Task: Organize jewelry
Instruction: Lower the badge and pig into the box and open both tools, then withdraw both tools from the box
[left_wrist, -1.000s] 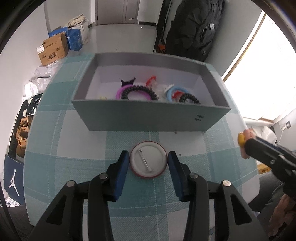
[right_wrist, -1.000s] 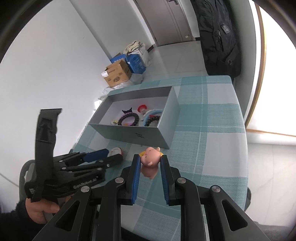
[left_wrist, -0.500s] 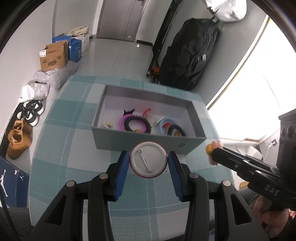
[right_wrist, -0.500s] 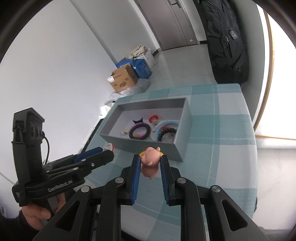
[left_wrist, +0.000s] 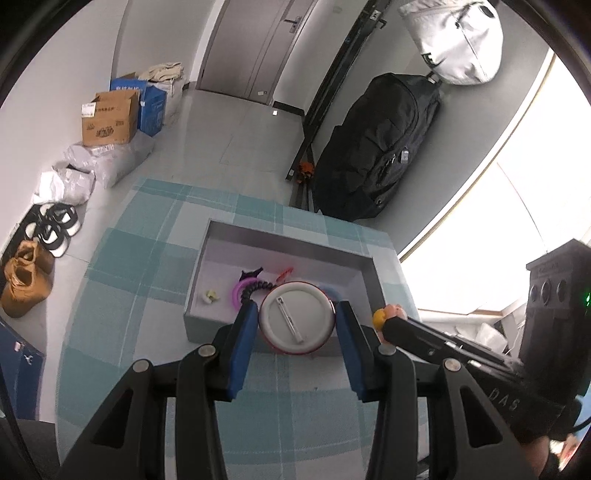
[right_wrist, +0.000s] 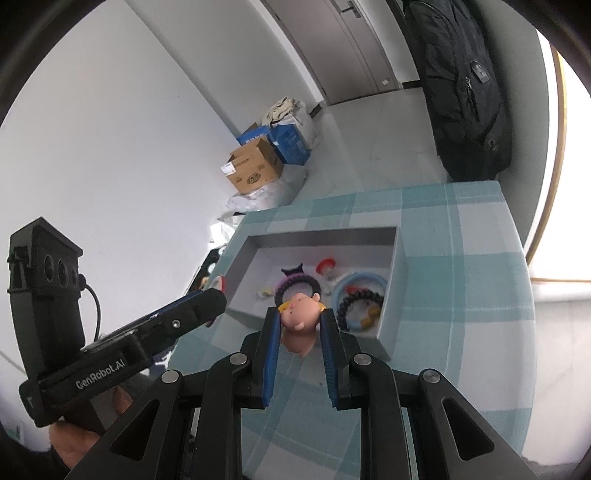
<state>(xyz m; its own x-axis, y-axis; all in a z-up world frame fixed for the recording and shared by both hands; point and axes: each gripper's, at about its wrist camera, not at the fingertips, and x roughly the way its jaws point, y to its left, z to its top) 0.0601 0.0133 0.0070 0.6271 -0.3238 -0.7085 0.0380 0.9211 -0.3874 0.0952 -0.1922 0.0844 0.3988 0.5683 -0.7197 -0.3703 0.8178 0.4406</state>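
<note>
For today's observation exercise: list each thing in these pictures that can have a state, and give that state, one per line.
Left tool: shut on the round badge, pin side up.
Right tool: shut on the pig figure.
Grey box: open-topped, holding bracelets.
Door: closed.
Cardboard carton: flaps open.

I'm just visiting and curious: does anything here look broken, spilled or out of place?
Nothing stands out. The jewelry lies loosely inside the grey box on the checked tablecloth; nothing is spilled or visibly damaged.
</note>
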